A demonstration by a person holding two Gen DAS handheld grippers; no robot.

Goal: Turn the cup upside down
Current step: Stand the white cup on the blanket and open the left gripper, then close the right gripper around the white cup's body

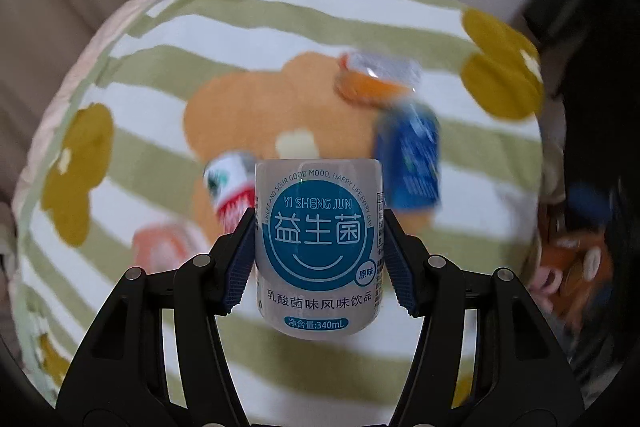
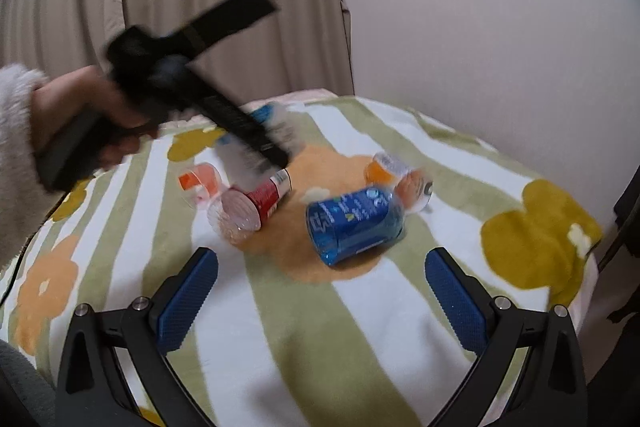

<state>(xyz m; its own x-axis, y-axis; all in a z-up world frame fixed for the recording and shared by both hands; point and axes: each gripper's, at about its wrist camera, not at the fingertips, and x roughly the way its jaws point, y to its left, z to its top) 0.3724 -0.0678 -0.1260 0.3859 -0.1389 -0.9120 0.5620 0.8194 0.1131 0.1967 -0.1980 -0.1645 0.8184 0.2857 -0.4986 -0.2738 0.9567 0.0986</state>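
My left gripper [image 1: 319, 251] is shut on a white cup [image 1: 319, 247] with a blue round label, held in the air above a striped blanket [image 1: 160, 67]. Its blue pads press both sides of the cup. In the right wrist view the left gripper [image 2: 276, 143] is a blurred black shape above the blanket, with the white cup [image 2: 276, 123] partly hidden behind it. My right gripper [image 2: 320, 287] is open and empty, low over the blanket, short of a blue cup [image 2: 352, 223] that lies on its side.
On the blanket [image 2: 360, 327] lie a red cup [image 2: 250, 205], an orange-pink cup [image 2: 200, 183] and an orange cup [image 2: 400, 179], all on their sides. Beige curtain [image 2: 180, 7] and white wall [image 2: 480, 27] stand behind. The blanket's edge drops off at the right.
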